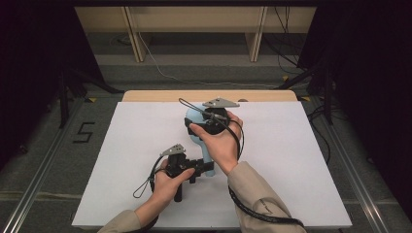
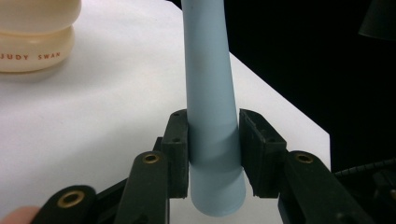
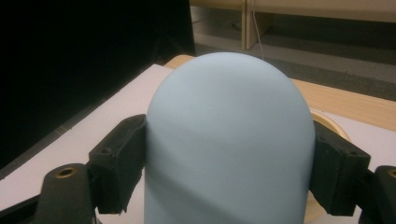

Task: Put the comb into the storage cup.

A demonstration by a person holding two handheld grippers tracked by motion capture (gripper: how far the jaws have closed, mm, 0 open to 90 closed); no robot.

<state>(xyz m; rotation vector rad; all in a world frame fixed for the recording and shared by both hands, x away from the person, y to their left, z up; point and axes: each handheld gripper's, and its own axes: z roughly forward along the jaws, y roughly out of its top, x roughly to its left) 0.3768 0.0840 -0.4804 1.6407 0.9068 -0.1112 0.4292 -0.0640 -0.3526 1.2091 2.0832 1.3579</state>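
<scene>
A pale blue, smooth plastic object with a domed head and tapering handle (image 1: 200, 131) is held over the white table (image 1: 291, 160), its long axis running away from the person. The handle end is clamped in the left claw (image 2: 212, 154); the domed head is gripped by the right claw (image 3: 229, 163), farther off.

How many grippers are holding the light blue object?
2. The left gripper clamps its narrow handle end near the person; the right gripper grips its wide rounded head, farther away.
</scene>
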